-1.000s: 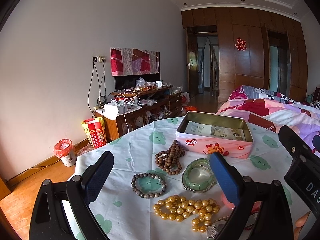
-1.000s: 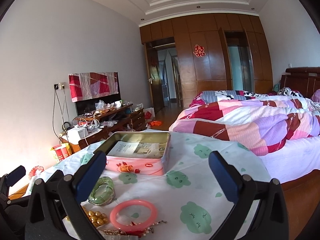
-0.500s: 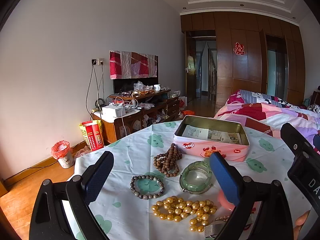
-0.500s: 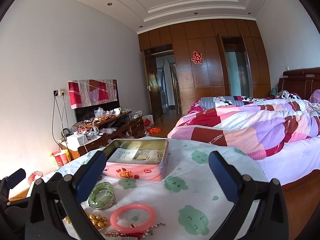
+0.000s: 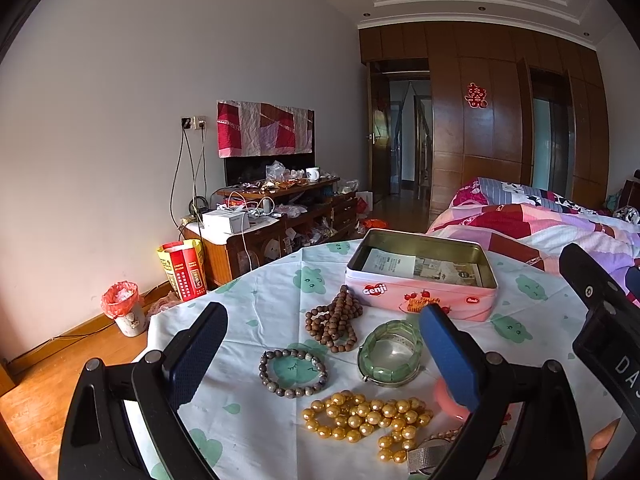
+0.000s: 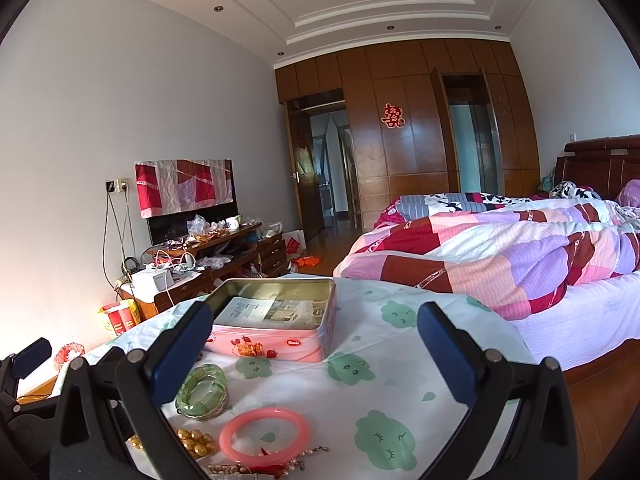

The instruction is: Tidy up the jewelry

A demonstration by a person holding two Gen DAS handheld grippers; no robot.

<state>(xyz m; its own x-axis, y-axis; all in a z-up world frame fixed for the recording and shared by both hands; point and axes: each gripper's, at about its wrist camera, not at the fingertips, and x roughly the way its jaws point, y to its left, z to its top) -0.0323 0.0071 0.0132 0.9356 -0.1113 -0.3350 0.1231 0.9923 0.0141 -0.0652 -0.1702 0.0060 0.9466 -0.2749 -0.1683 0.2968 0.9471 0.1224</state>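
Stock, clothed table (image 5: 256, 304): 5 loose pieces, near side.
- brown wooden bead string (image 5: 332, 322)
- grey stone bracelet (image 5: 293, 372)
- green jade bangle (image 5: 390, 354)
- gold pearl strand (image 5: 366, 414)
- pink plastic bangle (image 6: 265, 436)

Open pink tin box (image 5: 420, 280), far side, holds only paper.

Left gripper (image 5: 322, 354) and right gripper (image 6: 314, 350): both spread wide, empty, hovering. Step: pre-pick. Next, probably: descend, pinch 1 piece.

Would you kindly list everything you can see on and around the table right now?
Tin box: one, pink, open, paper inside, far side of table.
Wooden bead strand: one, brown, before the tin.
Green bangle: one, mid-table.
Stone bead bracelet: one, grey-brown, left of green bangle.
Gold bead strand: one, near edge.
Pink bangle: one, near edge, right of the gold beads.
Tablecloth: white, green cloud faces.
Bed quilt: pink, red, purple patches, right.
TV cabinet: wooden, cluttered, left wall.
Left gripper: fingers open, empty.
Right gripper: fingers open, empty.
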